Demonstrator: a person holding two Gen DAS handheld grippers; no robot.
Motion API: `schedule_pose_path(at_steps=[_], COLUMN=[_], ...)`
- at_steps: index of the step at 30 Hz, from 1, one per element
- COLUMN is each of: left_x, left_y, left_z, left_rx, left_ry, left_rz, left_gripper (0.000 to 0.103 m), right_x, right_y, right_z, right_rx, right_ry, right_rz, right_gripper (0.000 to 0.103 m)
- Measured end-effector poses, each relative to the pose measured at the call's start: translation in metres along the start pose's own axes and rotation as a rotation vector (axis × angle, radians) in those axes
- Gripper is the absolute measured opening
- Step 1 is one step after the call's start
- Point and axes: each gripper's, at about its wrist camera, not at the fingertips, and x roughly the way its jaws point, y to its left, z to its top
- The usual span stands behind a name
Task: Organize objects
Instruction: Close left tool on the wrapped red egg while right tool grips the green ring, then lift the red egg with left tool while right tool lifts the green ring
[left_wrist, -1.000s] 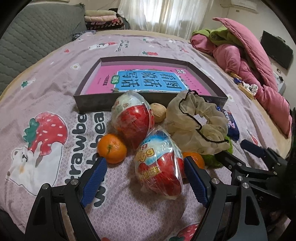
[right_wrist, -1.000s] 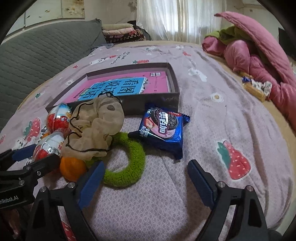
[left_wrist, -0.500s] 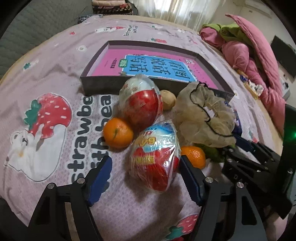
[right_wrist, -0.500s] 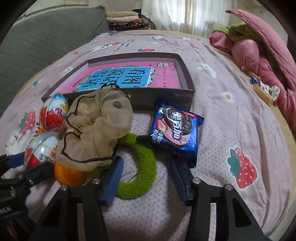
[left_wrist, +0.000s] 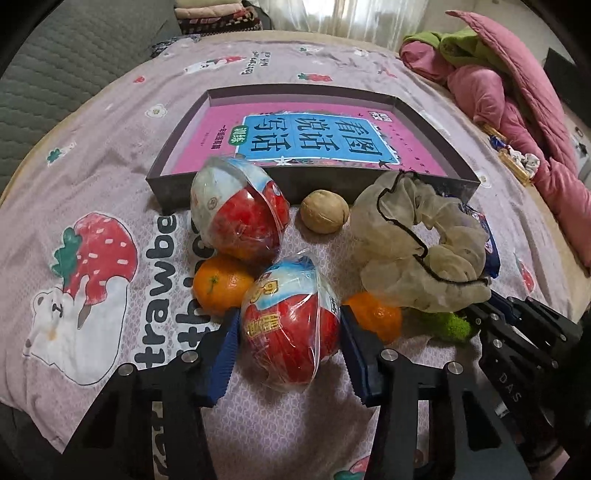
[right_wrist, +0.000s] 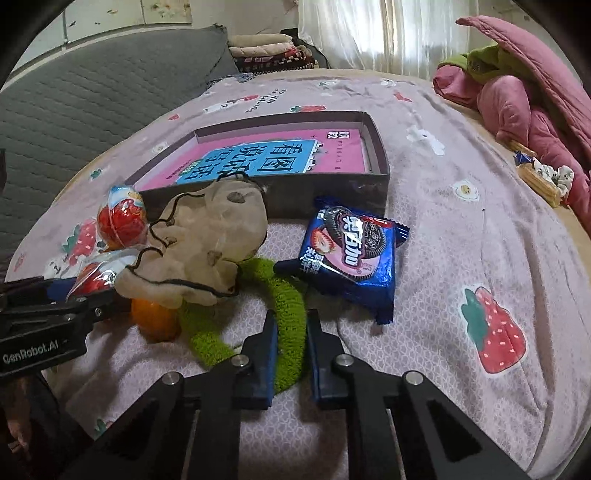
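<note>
Nearest the left wrist camera, the left gripper (left_wrist: 290, 338) has just been closing and its fingers (left_wrist: 225, 349) now press both sides of a wrapped chocolate egg (left_wrist: 290, 325) lying on the bed sheet (left_wrist: 110, 155). Nearest the right wrist camera, the right gripper (right_wrist: 289, 338) has likewise just closed, its fingers (right_wrist: 267, 350) clamped on the near arc of a green fuzzy ring (right_wrist: 286, 314), which rests on the sheet. Just beyond lie two oranges (left_wrist: 219, 284), one on either side of the gripped egg, then a second wrapped egg (left_wrist: 238, 212), a walnut (left_wrist: 324, 211), a beige mesh bag (left_wrist: 417, 247) draped partly over the ring, and a blue cookie packet (right_wrist: 351, 254). Farther off stands a shallow dark box (left_wrist: 229, 188) holding only a pink book (left_wrist: 314, 138). Beyond it are pink bedding (left_wrist: 517, 96) and folded cloth. By this evidence the sorting is at an early stage: two items are gripped but not lifted, and, assuming the box is the destination, every loose item remains outside it.
</note>
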Motion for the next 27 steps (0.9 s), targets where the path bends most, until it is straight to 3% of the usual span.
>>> schedule_pose_path(at_steps=[12,27], left_x=[-0.018,-0.051], left_y=[-0.001,0.005], left_z=[-0.013,-0.020], left_rx=[0.030,0.039], left_ry=[-0.069,-0.135], left_rz=[-0.069,-0.043], left_gripper=[0.052,0.052], right_x=[-0.012,-0.046], right_y=[-0.002,0.011], right_z=[-0.004,-0.004], right_rx=[-0.007,-0.095], right_ry=[-0.020,-0.145], right_rz=[0.034,0.013], right_gripper=[0.014,0.014])
